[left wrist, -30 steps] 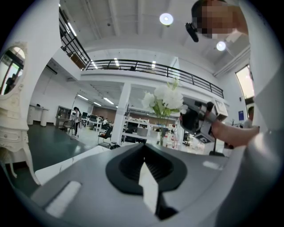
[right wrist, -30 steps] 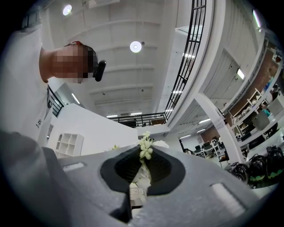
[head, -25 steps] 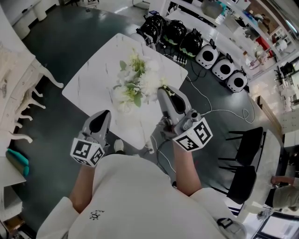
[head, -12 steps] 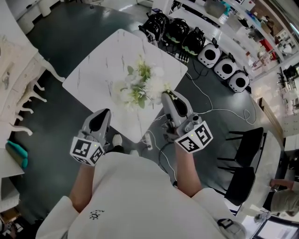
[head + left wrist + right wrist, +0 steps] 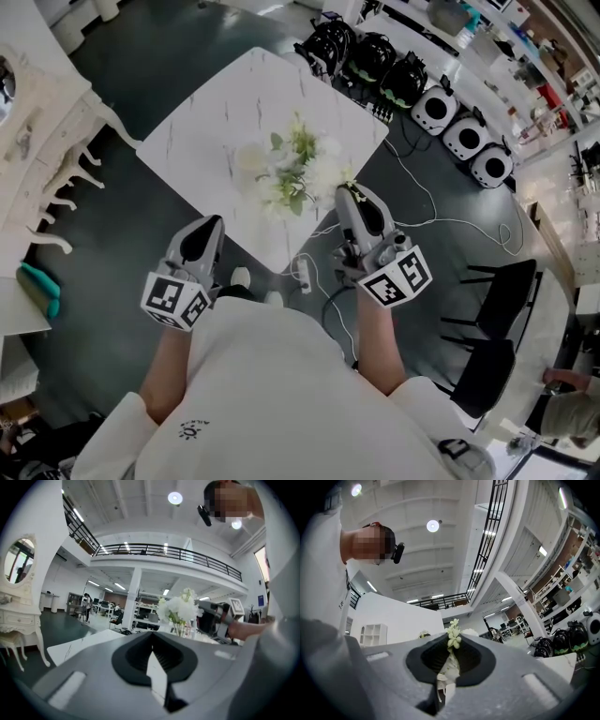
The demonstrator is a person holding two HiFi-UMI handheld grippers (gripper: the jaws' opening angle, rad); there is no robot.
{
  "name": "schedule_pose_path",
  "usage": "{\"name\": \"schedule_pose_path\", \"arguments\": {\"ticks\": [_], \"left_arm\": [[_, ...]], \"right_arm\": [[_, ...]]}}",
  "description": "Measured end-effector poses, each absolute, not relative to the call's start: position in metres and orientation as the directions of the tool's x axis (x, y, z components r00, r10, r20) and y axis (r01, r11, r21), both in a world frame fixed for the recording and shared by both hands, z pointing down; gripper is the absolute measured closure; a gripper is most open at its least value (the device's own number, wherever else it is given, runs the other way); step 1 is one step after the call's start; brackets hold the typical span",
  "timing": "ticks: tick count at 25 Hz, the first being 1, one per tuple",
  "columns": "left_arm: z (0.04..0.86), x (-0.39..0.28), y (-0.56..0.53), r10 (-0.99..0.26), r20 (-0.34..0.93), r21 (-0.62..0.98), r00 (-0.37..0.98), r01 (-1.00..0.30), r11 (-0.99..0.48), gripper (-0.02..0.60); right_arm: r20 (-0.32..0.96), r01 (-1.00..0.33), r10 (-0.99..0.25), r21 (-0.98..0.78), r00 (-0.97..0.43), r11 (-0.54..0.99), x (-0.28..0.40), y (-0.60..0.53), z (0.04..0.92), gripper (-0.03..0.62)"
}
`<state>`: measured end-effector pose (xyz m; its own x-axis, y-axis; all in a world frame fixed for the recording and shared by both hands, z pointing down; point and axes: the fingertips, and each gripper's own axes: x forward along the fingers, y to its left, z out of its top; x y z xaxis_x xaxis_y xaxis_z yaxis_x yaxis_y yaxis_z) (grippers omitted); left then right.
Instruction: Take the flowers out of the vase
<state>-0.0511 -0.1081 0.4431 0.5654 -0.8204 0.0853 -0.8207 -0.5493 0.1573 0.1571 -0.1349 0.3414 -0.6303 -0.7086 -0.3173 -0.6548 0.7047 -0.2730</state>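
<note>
Right gripper view: the right gripper [image 5: 449,645] is clamping its jaws nearly together on a small sprig [image 5: 453,638] of pale, greenish-white blossoms. The sprig is sticking up past the tips, at the centre of the frame, and its lower part is lying pressed in the slot between the pads.

In the head view that gripper is pointing toward the upper part of the frame, with its tips sitting just beside the lower right edge of the bunch of flowers [image 5: 298,172]. I cannot tell whether the sprig is clear of the bunch or touching it.

The left gripper [image 5: 151,637] is keeping its tips together with nothing between them. It is hanging in the lower left of the head view, off the near edge of the table [image 5: 202,141] and apart from the flowers.

The flowers are standing near the middle of the white marbled table, slightly toward its right corner. They are showing as a loose cluster of white blooms with green leaves and a few yellow-green tips. The blooms are hiding the vase from above. In the left gripper view the green stems are running down from the white heads behind the gripper's body.
</note>
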Motion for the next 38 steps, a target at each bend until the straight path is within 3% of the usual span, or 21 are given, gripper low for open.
{"name": "schedule_pose_path", "arguments": {"ticks": [38], "left_arm": [[0.430,-0.089,-0.141,-0.736,0.079,0.186,0.672,-0.735,-0.652,0.592]], "right_arm": [[-0.250,-0.776,-0.836,-0.315,-0.488,0.547,0.144,-0.116,0.347,0.576]]}}
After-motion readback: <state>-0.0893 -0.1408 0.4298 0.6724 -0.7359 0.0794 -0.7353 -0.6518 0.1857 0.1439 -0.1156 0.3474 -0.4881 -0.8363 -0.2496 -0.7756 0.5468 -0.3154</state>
